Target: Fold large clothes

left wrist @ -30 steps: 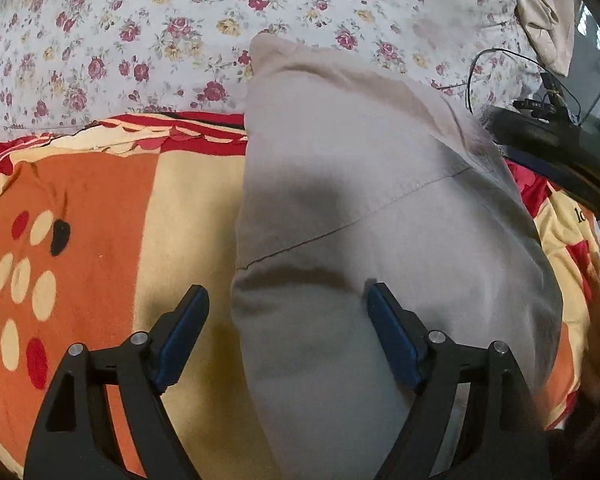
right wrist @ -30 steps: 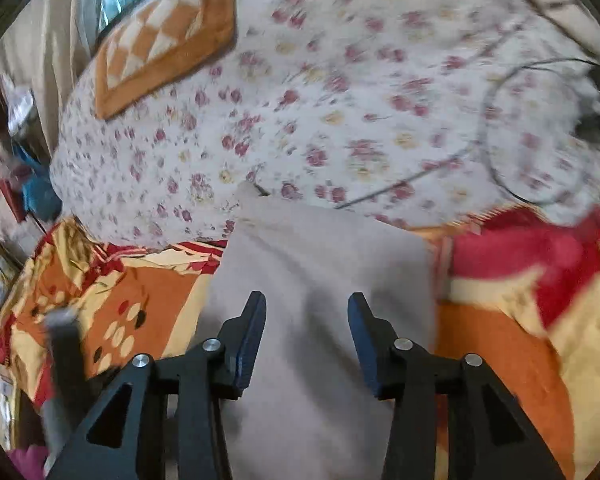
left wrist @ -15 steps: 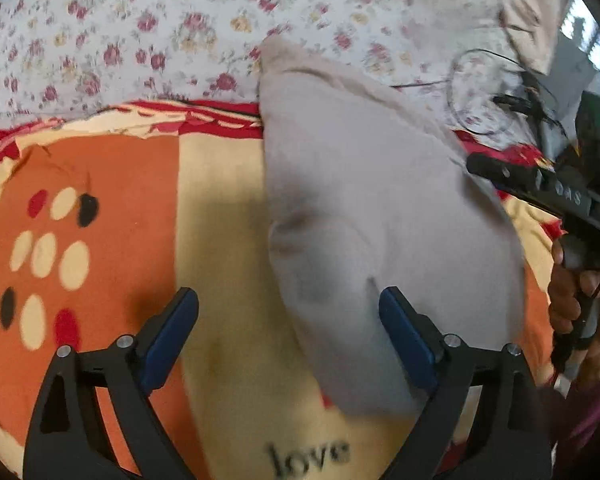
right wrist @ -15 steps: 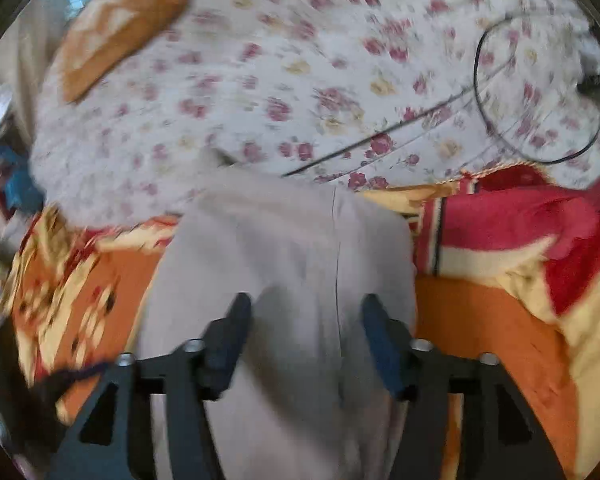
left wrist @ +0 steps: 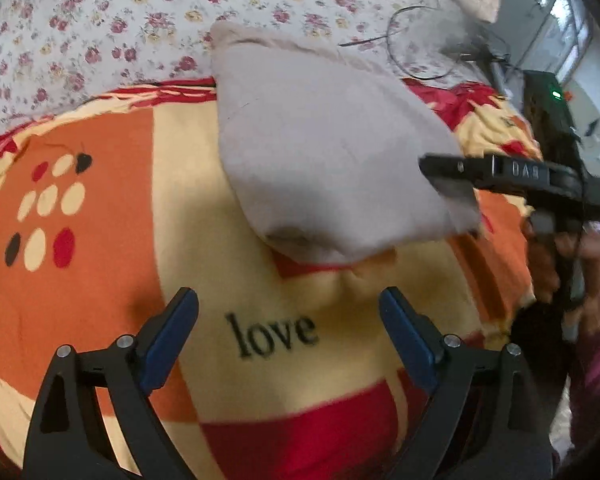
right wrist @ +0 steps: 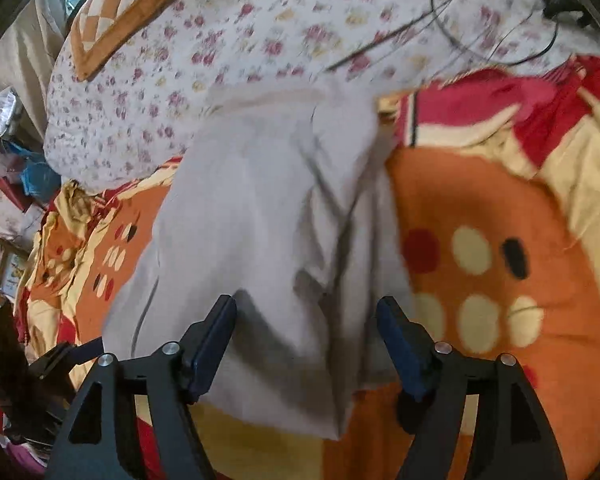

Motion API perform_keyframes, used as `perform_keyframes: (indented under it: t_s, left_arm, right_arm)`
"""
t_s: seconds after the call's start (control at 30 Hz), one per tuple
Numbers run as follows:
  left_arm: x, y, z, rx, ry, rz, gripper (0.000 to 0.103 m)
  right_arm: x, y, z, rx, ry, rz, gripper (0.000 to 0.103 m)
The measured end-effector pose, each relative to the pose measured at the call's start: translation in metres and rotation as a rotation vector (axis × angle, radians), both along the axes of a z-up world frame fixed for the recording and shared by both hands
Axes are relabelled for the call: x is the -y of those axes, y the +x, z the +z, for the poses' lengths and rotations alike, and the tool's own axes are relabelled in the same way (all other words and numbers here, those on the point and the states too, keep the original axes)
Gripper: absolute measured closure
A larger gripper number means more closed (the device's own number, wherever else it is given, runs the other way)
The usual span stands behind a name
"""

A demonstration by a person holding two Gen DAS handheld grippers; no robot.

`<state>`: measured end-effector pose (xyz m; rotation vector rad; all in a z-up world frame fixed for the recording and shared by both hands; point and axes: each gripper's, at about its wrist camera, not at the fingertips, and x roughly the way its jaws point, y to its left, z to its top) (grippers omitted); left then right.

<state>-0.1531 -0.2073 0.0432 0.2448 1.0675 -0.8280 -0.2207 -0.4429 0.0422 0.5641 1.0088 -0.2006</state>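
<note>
A folded grey garment [left wrist: 320, 152] lies on an orange, yellow and red blanket [left wrist: 100, 280] printed with "love". My left gripper [left wrist: 288, 300] is open wide over bare blanket, with the garment's near edge just beyond its fingertips. In the right wrist view the same garment [right wrist: 252, 220] spreads below my right gripper [right wrist: 306, 306], which hovers open above its near edge with nothing pinched. From the left view, a finger [left wrist: 452, 168] of the right gripper reaches over the garment's near right corner, held by a hand [left wrist: 572, 264].
A floral sheet [left wrist: 140, 20] covers the bed beyond the blanket, with a black cable [right wrist: 460, 32] looped on it. An orange checked cushion [right wrist: 124, 12] lies at the far left. Clutter crowds the left bedside [right wrist: 12, 168]. A dark device with a green light [left wrist: 548, 96] stands at right.
The left gripper drew back off the garment onto the blanket and its jaws widened. The right gripper opened wider and sank closer to the garment's near edge.
</note>
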Motion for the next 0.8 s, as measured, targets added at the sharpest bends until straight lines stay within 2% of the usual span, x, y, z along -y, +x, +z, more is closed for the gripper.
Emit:
perform_keyframes:
  t_s: [0.03,0.07,0.13,0.2,0.23,0.27,0.33,0.4,0.47,0.57,0.63,0.67,0.8]
  left_arm:
    - [0.004,0.004,-0.001,0.017,0.005,0.032,0.01]
    - [0.009,0.01,-0.002,0.02,0.005,0.066,0.01]
    - [0.012,0.019,-0.003,0.018,-0.009,0.114,0.01]
    - [0.014,0.022,-0.007,0.042,0.03,0.137,0.01]
    - [0.015,0.021,-0.011,0.06,0.08,0.128,0.01]
    - [0.013,0.021,-0.014,0.068,0.096,0.121,0.01]
    - [0.003,0.023,-0.019,0.052,0.086,0.134,0.01]
    - [-0.01,0.03,-0.024,-0.009,0.047,0.181,0.01]
    - [-0.017,0.032,-0.027,-0.056,0.026,0.193,0.01]
    - [-0.02,0.026,-0.019,-0.031,0.043,0.16,0.01]
    - [-0.022,0.021,-0.01,0.006,0.053,0.149,0.01]
    - [-0.024,0.02,-0.002,0.028,0.046,0.141,0.01]
    - [-0.021,0.026,0.02,0.075,0.009,0.151,0.01]
  right_arm:
    - [-0.002,0.003,-0.002,0.006,-0.012,0.011,0.072]
    - [-0.005,0.006,-0.002,0.008,-0.021,0.019,0.089]
    - [-0.009,0.008,0.007,0.03,-0.066,0.031,0.094]
    - [-0.011,0.002,0.028,0.091,-0.133,0.038,0.095]
    - [-0.01,-0.001,0.036,0.114,-0.143,0.033,0.096]
    - [-0.007,-0.003,0.045,0.139,-0.151,0.024,0.097]
    - [-0.002,-0.007,0.056,0.167,-0.178,0.009,0.098]
    - [0.0,-0.005,0.05,0.15,-0.176,0.009,0.098]
    - [-0.002,0.001,0.029,0.071,-0.194,0.017,0.098]
    - [-0.004,0.001,-0.003,-0.044,-0.194,0.034,0.099]
    - [-0.004,-0.003,-0.001,-0.051,-0.185,0.034,0.096]
    - [-0.001,-0.007,0.005,-0.039,-0.175,0.02,0.087]
    - [0.006,-0.017,0.035,0.034,-0.158,-0.043,0.081]
